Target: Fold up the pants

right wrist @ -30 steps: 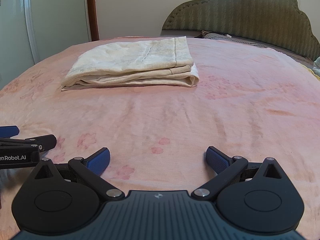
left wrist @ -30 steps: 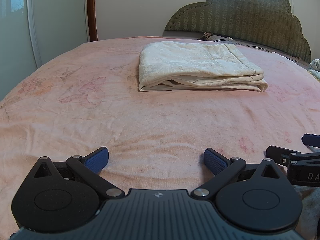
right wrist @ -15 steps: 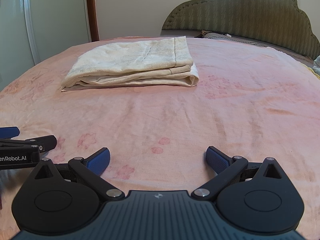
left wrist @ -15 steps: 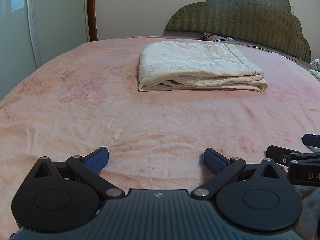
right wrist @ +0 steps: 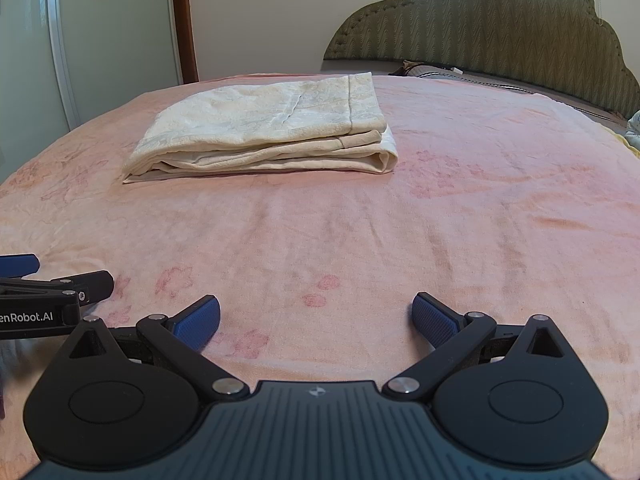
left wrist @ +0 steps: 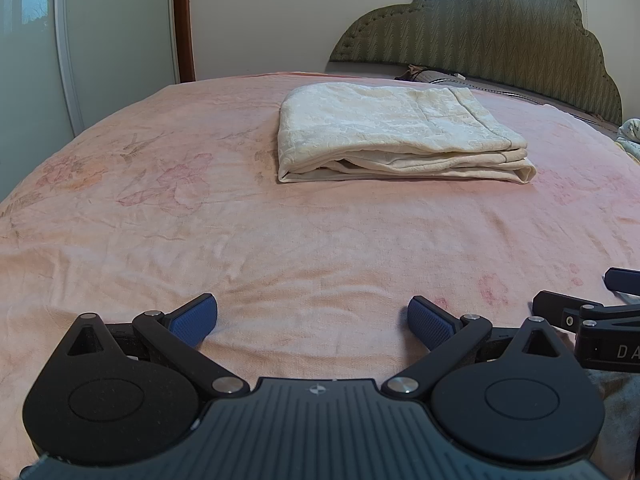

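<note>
While folded pants [left wrist: 396, 136] lie ahead, both grippers [left wrist: 312, 316] [right wrist: 316, 316] gape low.

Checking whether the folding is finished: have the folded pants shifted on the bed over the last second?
No. The folded pants lie in the same spot against the green headboard, in both views.

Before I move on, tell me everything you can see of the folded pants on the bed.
The folded pants are cream-white with a faint woven floral texture, stacked in several flat layers into a neat rectangle. A stitched hem band runs along the top layer's right end; the rounded fold faces right, and loose layered edges face the cameras. They lie flat on the pink floral bedsheet, toward the green headboard. Nothing else touches them.
</note>
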